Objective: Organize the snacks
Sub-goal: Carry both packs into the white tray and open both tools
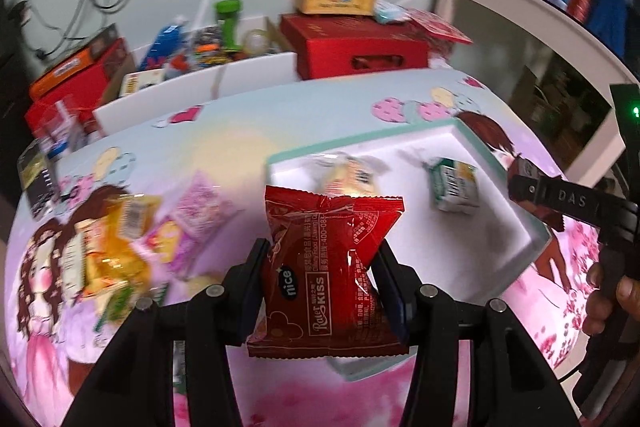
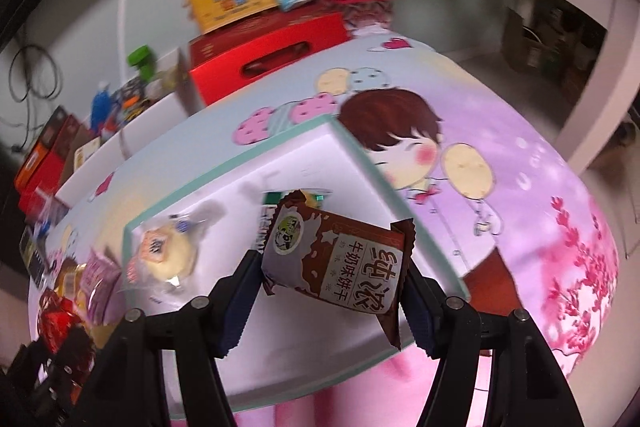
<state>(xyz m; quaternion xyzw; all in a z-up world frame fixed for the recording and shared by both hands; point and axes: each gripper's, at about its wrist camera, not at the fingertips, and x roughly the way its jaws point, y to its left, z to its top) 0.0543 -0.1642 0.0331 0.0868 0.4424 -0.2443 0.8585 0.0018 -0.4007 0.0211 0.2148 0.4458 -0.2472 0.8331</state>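
Over the white teal-rimmed tray [image 1: 496, 163], my left claw [image 1: 322, 291] pinches a red foil snack packet [image 1: 332, 267] and my right claw [image 2: 332, 279] a brown-and-white biscuit packet [image 2: 340, 259], both clamped mid-body for a clean drop-in

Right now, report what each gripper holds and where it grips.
The left gripper pinches the red snack packet across its middle; the right gripper clamps the brown biscuit packet by its two sides.

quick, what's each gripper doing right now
Left gripper: closed on a red foil snack packet.
Right gripper: closed on a brown and white biscuit packet.
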